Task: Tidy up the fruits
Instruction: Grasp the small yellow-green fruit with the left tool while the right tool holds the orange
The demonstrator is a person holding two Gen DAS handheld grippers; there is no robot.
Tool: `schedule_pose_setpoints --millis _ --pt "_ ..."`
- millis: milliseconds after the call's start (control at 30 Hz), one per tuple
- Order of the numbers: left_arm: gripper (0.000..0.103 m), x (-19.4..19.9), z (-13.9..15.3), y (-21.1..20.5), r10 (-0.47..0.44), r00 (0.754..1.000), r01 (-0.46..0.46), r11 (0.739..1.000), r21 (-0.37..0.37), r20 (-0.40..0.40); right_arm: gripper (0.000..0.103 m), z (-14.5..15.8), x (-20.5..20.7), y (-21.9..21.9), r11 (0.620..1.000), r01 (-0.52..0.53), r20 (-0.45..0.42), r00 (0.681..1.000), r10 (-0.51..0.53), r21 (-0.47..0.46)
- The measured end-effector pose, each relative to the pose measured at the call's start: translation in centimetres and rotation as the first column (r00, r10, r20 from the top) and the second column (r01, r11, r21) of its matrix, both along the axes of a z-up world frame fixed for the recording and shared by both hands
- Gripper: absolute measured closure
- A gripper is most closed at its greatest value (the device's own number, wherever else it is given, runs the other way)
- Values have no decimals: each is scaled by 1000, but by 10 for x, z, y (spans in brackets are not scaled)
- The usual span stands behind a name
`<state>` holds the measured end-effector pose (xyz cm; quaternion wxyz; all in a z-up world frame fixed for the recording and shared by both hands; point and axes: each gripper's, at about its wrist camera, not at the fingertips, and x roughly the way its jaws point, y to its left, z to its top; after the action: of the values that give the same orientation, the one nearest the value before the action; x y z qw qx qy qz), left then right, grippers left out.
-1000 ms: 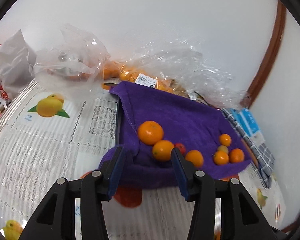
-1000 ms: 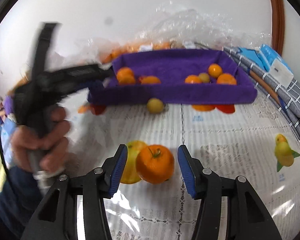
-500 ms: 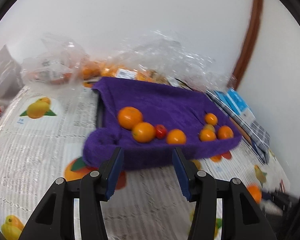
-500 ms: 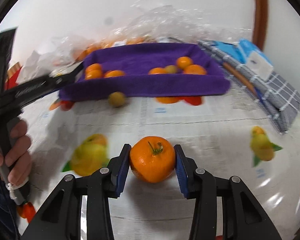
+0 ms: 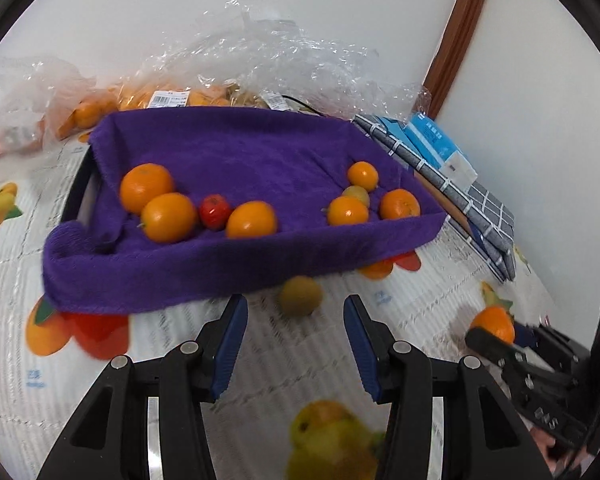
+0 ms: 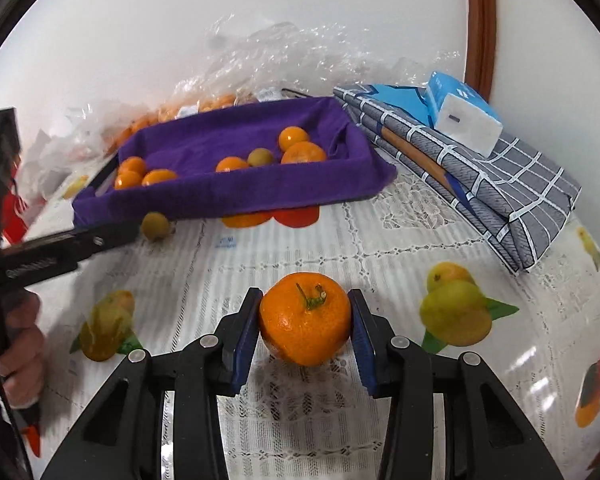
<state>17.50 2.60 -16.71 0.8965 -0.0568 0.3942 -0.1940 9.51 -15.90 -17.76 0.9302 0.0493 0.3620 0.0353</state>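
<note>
A tray lined with a purple towel (image 5: 236, 148) (image 6: 236, 196) holds several oranges, a small red fruit (image 5: 214, 211) and a yellow-green fruit (image 5: 357, 194). A loose yellow-green fruit (image 5: 301, 295) (image 6: 155, 225) lies on the tablecloth just in front of the tray. My left gripper (image 5: 295, 334) is open and empty, just short of that loose fruit. My right gripper (image 6: 305, 330) is shut on an orange with a stem (image 6: 305, 322), held just above the tablecloth; it also shows in the left wrist view (image 5: 494, 324).
Clear plastic bags (image 5: 268, 64) with more oranges lie behind the tray by the wall. A folded grey checked cloth (image 6: 492, 184) with a blue tissue pack (image 6: 462, 114) lies right of the tray. The tablecloth (image 6: 300, 240) has printed fruit pictures.
My right gripper closed on the orange and lifted it off the cloth. My left gripper drew back from the tray and swung right, so the loose yellow-green fruit now sits ahead of it.
</note>
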Motion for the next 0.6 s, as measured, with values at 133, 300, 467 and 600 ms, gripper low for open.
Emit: schedule_pose_setpoints --millis 133,300,467,600 --pt "61 13 -5 -13 38 998 -36 999 26 -40 61 1 -2 -10 998 8 12 1000 -8 59" --pt "78 17 -11 -20 60 997 -58 998 38 -55 61 0 -7 -11 996 -9 27 1000 6 86" --pt "78 6 -2 -17 33 999 -33 999 9 3 61 1 -5 -8 997 -27 25 999 25 78" --pt "78 6 0 -17 41 999 -41 999 11 12 61 1 -3 -3 998 -43 20 999 42 52"
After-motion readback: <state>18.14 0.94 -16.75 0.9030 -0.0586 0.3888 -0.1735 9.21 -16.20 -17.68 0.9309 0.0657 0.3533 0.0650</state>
